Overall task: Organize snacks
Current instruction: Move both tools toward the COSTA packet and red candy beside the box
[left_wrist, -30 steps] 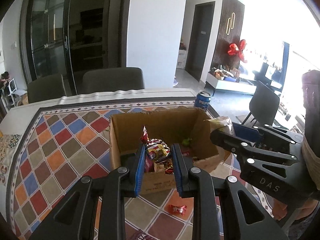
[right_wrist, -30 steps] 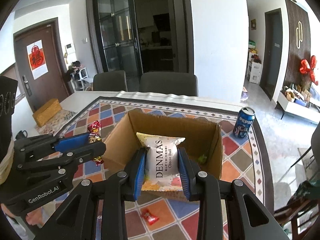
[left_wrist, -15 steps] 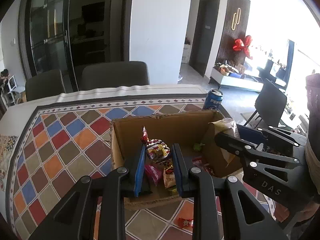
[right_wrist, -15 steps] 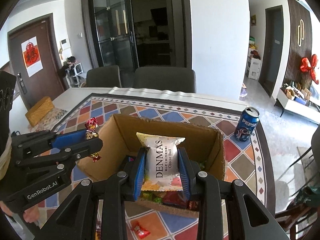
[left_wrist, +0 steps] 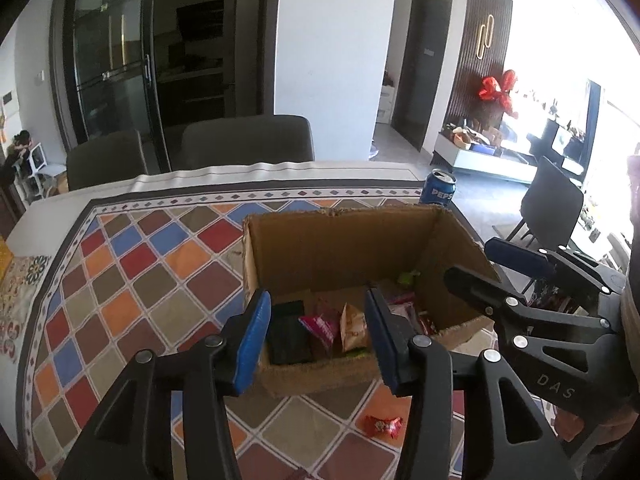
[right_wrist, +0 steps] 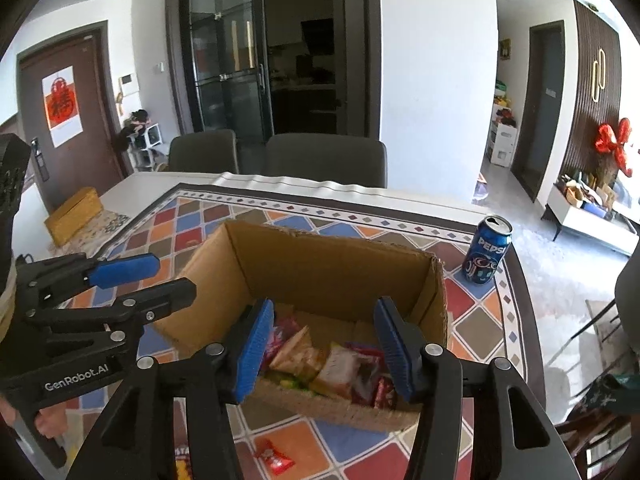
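Note:
An open cardboard box (left_wrist: 340, 240) (right_wrist: 336, 268) stands on the table and holds several snack packets (left_wrist: 348, 322) (right_wrist: 340, 364). My left gripper (left_wrist: 318, 332) is open and empty above the box's near edge; it also shows in the right wrist view (right_wrist: 160, 274). My right gripper (right_wrist: 324, 344) is open and empty above the box's near edge; it also shows in the left wrist view (left_wrist: 472, 260). A small red candy (left_wrist: 383, 426) (right_wrist: 274, 458) lies on the cloth in front of the box.
A blue Pepsi can (left_wrist: 438, 188) (right_wrist: 486, 256) stands right of the box near the table edge. The table has a colourful diamond-pattern cloth (left_wrist: 140, 272). Two dark chairs (right_wrist: 324, 160) stand behind it. A yellow packet (right_wrist: 184, 464) lies at the near edge.
Both grippers have opened. The candy packet from the left and the white Denmas packet from the right have left the jaws. Both grippers moved closer over the box.

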`<control>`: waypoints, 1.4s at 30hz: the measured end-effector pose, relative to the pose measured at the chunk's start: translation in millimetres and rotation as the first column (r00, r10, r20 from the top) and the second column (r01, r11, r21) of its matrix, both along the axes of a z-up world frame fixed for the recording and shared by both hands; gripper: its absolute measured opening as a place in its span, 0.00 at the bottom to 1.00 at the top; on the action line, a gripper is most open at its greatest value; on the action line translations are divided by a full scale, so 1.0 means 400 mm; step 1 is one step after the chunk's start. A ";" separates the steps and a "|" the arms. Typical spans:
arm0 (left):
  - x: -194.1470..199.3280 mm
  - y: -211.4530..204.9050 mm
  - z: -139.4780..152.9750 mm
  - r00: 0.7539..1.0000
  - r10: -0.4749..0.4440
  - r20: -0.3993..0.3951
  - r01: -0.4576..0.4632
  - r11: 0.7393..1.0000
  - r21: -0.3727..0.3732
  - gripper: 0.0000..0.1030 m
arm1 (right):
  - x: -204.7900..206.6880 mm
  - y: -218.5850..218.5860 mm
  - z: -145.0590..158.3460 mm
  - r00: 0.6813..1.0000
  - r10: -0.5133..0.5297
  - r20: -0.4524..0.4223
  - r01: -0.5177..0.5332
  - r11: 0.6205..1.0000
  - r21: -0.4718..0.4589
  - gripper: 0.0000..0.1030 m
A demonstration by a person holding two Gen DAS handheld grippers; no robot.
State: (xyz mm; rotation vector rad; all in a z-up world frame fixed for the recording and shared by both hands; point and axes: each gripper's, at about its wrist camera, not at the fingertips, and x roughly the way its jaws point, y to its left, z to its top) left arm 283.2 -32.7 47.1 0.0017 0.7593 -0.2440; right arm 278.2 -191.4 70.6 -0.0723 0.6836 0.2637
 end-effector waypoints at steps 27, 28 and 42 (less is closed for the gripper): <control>-0.201 0.025 -0.176 0.961 0.160 -0.228 -0.156 0.987 0.036 0.54 | -0.151 0.048 -0.139 0.969 0.204 -0.143 -0.214 0.975 -0.058 0.52; -0.204 0.025 -0.187 0.956 0.167 -0.241 -0.163 0.986 0.038 0.54 | -0.152 0.049 -0.149 0.965 0.210 -0.154 -0.222 0.973 -0.061 0.52; -0.234 0.012 -0.355 0.890 0.203 -0.408 -0.201 0.978 0.048 0.54 | -0.162 0.050 -0.281 0.919 0.259 -0.296 -0.293 0.953 -0.077 0.52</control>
